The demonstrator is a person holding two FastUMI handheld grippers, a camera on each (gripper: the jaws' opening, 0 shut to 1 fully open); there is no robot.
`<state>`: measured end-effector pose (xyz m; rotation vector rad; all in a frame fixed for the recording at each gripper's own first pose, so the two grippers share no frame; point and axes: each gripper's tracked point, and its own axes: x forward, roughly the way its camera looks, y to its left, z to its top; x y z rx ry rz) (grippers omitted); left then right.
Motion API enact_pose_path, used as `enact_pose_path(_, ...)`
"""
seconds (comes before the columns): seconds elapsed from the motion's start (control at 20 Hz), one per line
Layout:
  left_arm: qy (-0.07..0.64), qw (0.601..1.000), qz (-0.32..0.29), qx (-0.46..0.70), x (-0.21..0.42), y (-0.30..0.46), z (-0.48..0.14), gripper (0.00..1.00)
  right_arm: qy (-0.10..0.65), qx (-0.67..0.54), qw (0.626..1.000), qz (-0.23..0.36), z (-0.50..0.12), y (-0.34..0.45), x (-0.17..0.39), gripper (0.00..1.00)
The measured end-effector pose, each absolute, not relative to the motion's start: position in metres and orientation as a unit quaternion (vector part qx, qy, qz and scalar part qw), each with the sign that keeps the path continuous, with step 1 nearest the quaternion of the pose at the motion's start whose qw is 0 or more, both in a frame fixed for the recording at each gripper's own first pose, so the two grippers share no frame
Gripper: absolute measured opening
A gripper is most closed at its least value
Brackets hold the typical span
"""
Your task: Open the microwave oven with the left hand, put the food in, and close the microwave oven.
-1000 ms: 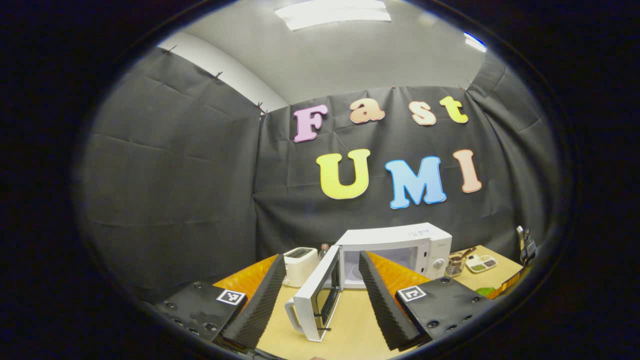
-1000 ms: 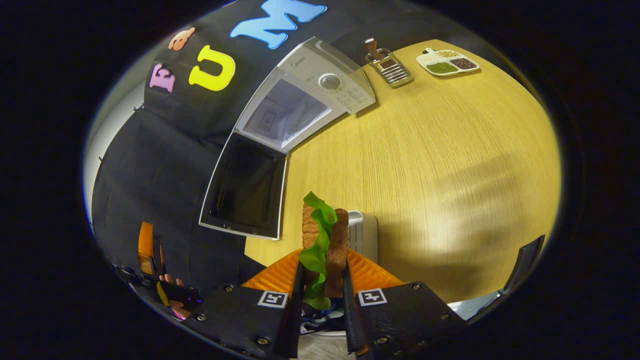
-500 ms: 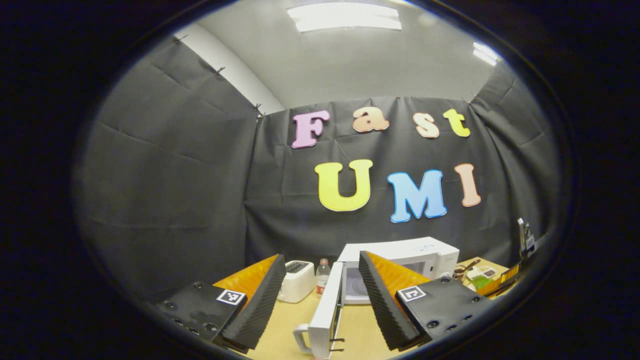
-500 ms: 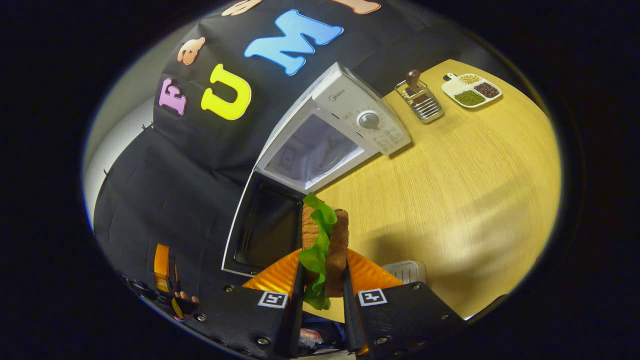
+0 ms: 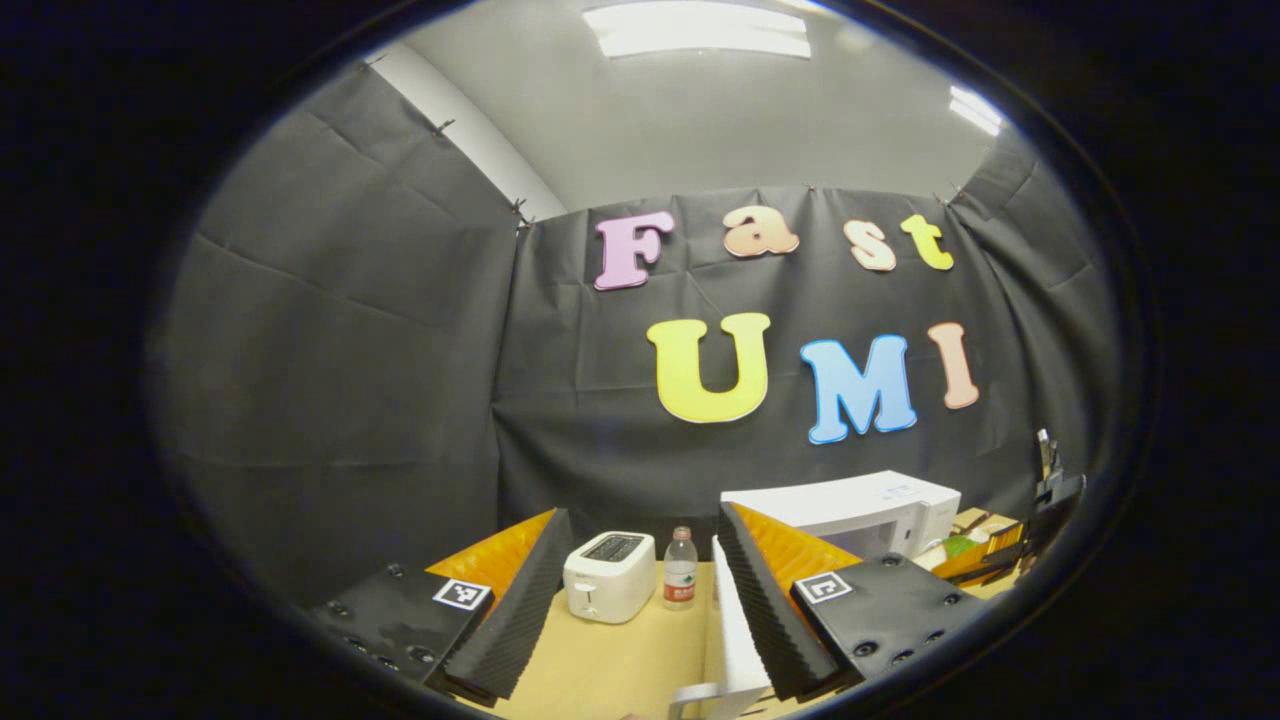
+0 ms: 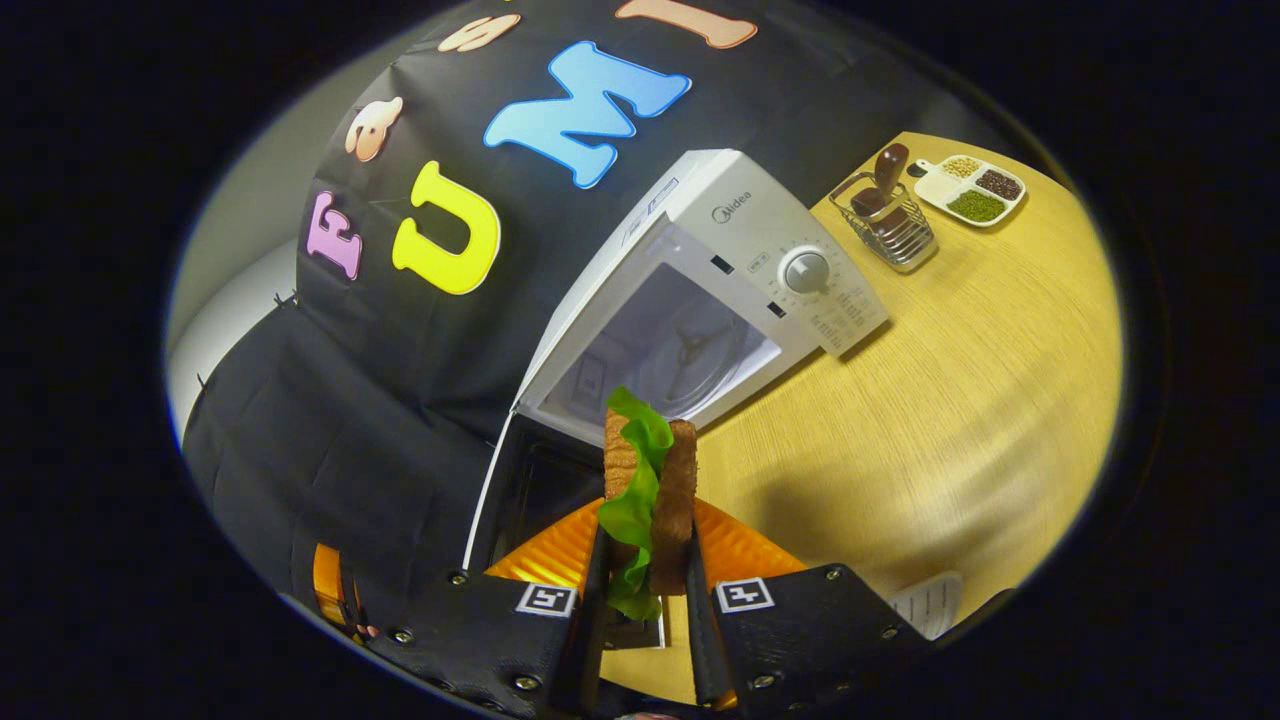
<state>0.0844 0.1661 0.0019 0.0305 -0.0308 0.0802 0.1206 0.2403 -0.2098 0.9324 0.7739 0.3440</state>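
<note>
Left gripper (image 5: 634,590): held level above the near part of the table (image 5: 600,665), aimed at the far wall; its 2 fingers stand spread with nothing between them.
Right gripper (image 6: 640,600): tilted downward toward the microwave (image 6: 700,300), its 2 fingers pinching the sandwich (image 6: 648,490) from both sides.
Sandwich: upright between the fingers, 2 brown slices with green lettuce, in front of the open cavity, not yet inside.
Microwave: door (image 6: 520,480) swung open to the left; in the left gripper view the door's edge (image 5: 728,630) sits just beside the right finger.
Toaster (image 5: 609,575): far left on the table, a bottle (image 5: 681,582) just to its right.
Far right: wire rack (image 6: 888,215), divided dish (image 6: 972,190).
</note>
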Motion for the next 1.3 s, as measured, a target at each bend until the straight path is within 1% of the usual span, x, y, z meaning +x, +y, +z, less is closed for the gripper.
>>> enact_pose_path(0.2, -0.004, 0.999, 0.04, 0.023, 0.101, 0.197, -0.01, 0.94, 0.327, 0.449, 0.82, 0.137, -0.221, 0.266, 0.157, 0.36)
enact_pose_path(0.3, 0.001, 0.999, 0.043, 0.027, 0.107, 0.213, -0.016, 0.94, 0.31, 0.447, 0.83, 0.122, -0.229, 0.275, 0.172, 0.36)
enact_pose_path(0.35, 0.006, 0.999, 0.045, 0.026, 0.11, 0.22, -0.02, 0.96, 0.305, 0.446, 0.833, 0.117, -0.235, 0.281, 0.18, 0.36)
enact_pose_path(0.45, 0.013, 0.998, 0.052, 0.024, 0.113, 0.236, -0.026, 0.96, 0.292, 0.451, 0.836, 0.11, -0.242, 0.292, 0.194, 0.36)
enact_pose_path(0.5, 0.015, 0.998, 0.055, 0.026, 0.113, 0.243, -0.028, 0.94, 0.283, 0.453, 0.838, 0.107, -0.244, 0.297, 0.203, 0.36)
enact_pose_path(0.65, 0.023, 0.997, 0.069, 0.04, 0.107, 0.267, -0.033, 0.96, 0.257, 0.458, 0.846, 0.094, -0.253, 0.309, 0.229, 0.36)
enact_pose_path(1.0, 0.048, 0.991, 0.108, 0.056, 0.091, 0.306, -0.047, 0.96, 0.227, 0.437, 0.868, 0.069, -0.288, 0.33, 0.281, 0.36)
enact_pose_path(1.15, 0.065, 0.989, 0.115, 0.069, 0.088, 0.319, -0.063, 0.96, 0.217, 0.441, 0.87, 0.051, -0.3, 0.337, 0.303, 0.38)
enact_pose_path(1.3, 0.07, 0.987, 0.12, 0.08, 0.088, 0.328, -0.062, 0.96, 0.201, 0.436, 0.876, 0.035, -0.308, 0.333, 0.32, 0.38)
